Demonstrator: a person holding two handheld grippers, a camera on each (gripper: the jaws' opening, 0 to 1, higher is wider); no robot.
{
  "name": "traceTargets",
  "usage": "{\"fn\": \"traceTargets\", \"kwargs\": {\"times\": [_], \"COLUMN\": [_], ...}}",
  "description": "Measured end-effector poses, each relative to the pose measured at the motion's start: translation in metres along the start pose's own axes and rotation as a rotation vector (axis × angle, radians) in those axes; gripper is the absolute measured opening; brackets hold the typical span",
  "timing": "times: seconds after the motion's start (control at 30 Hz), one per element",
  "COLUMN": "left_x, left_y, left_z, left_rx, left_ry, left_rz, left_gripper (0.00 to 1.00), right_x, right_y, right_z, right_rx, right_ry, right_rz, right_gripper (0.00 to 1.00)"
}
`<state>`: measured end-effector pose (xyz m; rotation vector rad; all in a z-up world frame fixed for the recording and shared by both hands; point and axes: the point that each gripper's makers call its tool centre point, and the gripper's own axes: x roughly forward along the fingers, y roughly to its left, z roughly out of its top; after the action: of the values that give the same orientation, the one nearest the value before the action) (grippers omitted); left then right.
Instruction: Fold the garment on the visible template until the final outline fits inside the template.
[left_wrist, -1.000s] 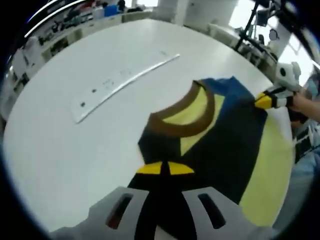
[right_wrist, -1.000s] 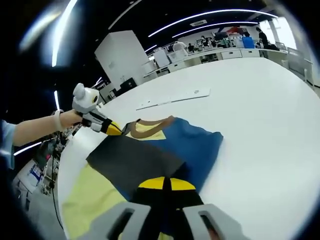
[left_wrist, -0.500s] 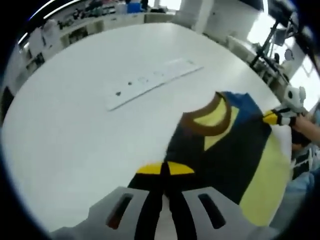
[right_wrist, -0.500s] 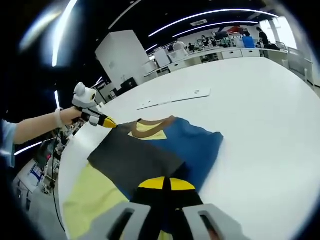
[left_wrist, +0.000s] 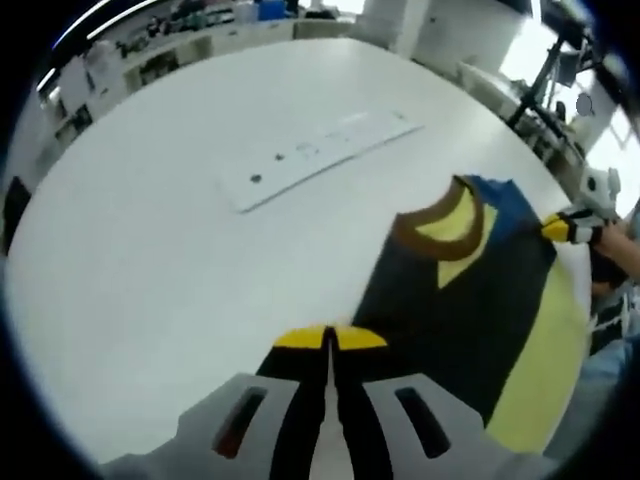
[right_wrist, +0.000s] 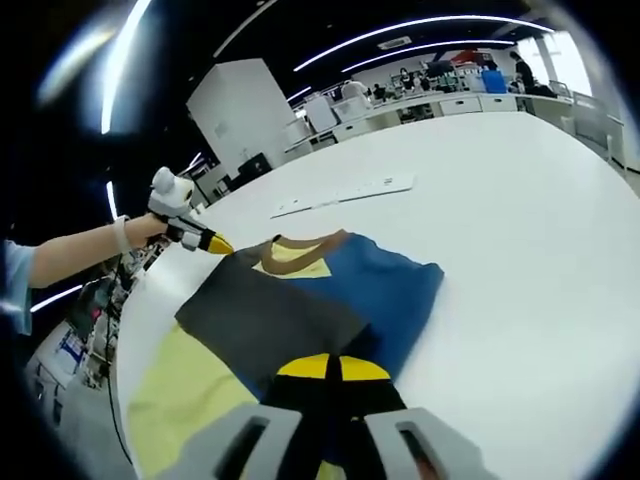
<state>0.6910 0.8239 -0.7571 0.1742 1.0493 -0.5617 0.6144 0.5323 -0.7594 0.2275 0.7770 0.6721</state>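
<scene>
left gripper (left_wrist: 327, 338): yellow-tipped jaws pressed together, nothing between them, tips over the bare white round table (left_wrist: 150, 250) just beside the near-left edge of the dark navy, blue and yellow fabric garment (left_wrist: 470, 290). in the right gripper view the same left gripper (right_wrist: 212, 243) sits at the far-left corner of the garment (right_wrist: 300, 310), held by a person's hand (right_wrist: 135, 232) with the forearm reaching in level from the left, pale blue sleeve (right_wrist: 12, 285) at the view edge.

right gripper (right_wrist: 328, 366): jaws clenched on the garment's near edge, dark cloth running in between the yellow tips. in the left gripper view the right gripper (left_wrist: 568, 228) is at the garment's right edge, beside the blue panel.

garment lies flat on the table, partly folded: matte dark navy panel over the middle, blue panel and brown ribbed curved collar (left_wrist: 440, 212) at the end toward the long white flat strip (left_wrist: 320, 160), pale yellow soft cloth at the opposite end. strip is thin, rigid-looking, with small dark marks, lying on the table well apart from the collar. table surface smooth, matte white.
</scene>
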Motion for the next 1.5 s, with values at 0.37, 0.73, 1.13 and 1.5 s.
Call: {"fn": "traceTargets", "kwargs": {"times": [0.37, 0.73, 1.13, 1.5], "left_x": [-0.007, -0.007, -0.002, 0.002], "left_y": [-0.005, -0.012, -0.031, -0.029], "left_z": [-0.001, -0.028, -0.02, -0.007], "left_rx": [-0.099, -0.217, -0.28, -0.235], "left_ry": [-0.036, 0.003, -0.064, -0.11], "left_rz": [-0.074, -0.144, -0.213, -0.187], "left_gripper": [0.0, 0.05, 0.1, 0.09], "right_x": [0.0, 0.0, 0.0, -0.002], "right_y": [-0.001, 0.0, -0.001, 0.0], "right_z": [0.0, -0.001, -0.003, -0.003], "right_rx": [0.005, 0.017, 0.022, 0.028], "right_ry": [-0.002, -0.003, 0.001, 0.002], "right_rz": [0.002, 0.001, 0.0, 0.002], "right_gripper": [0.0, 0.0, 0.0, 0.0]}}
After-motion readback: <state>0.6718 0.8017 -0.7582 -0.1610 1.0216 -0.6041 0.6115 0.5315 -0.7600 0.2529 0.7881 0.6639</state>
